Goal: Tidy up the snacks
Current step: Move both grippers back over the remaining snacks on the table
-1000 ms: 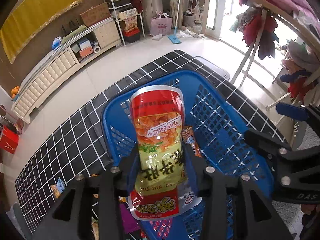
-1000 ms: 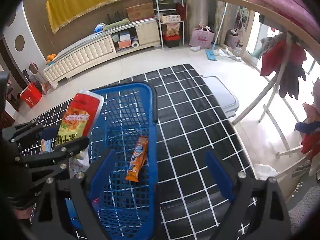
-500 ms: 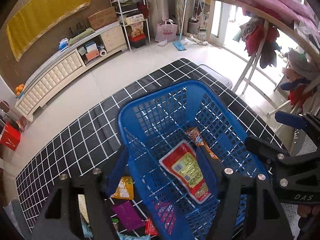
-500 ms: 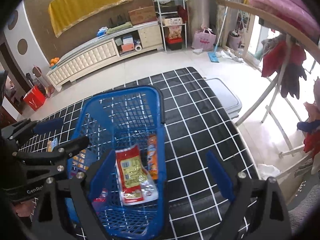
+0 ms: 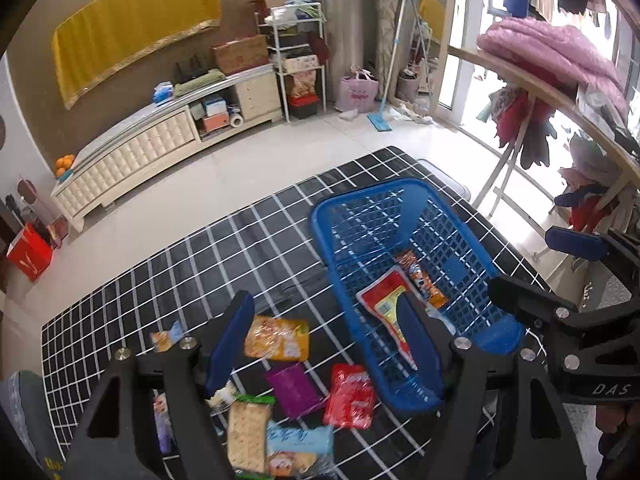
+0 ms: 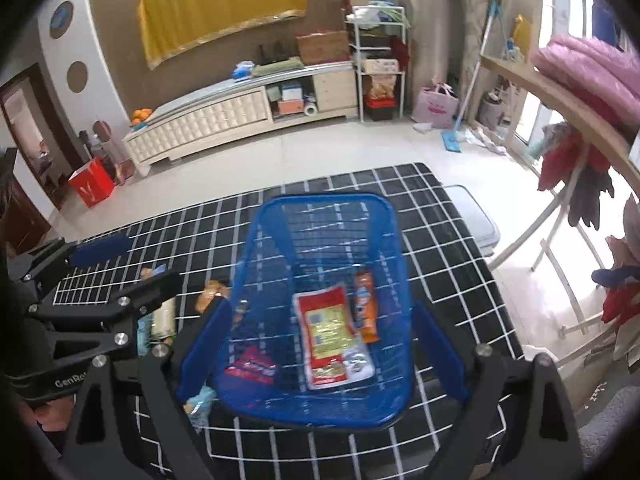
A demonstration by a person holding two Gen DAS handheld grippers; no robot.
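Two packets lie in the basket point(image 6: 256, 240), below the wide, empty right gripper point(image 6: 320, 344); left gripper point(image 5: 324, 340) opening, empty.

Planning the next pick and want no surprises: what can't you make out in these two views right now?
- Left wrist view: the cracker pack and light blue pack run off the bottom edge, motion-blurred.
- Left wrist view: a finger of the left gripper, jaws opening and empty, covers part of the red-and-yellow bag.
- Right wrist view: loose packs beside the blue basket sit behind its mesh wall and the left gripper's frame.
- Print on every pack: too small.
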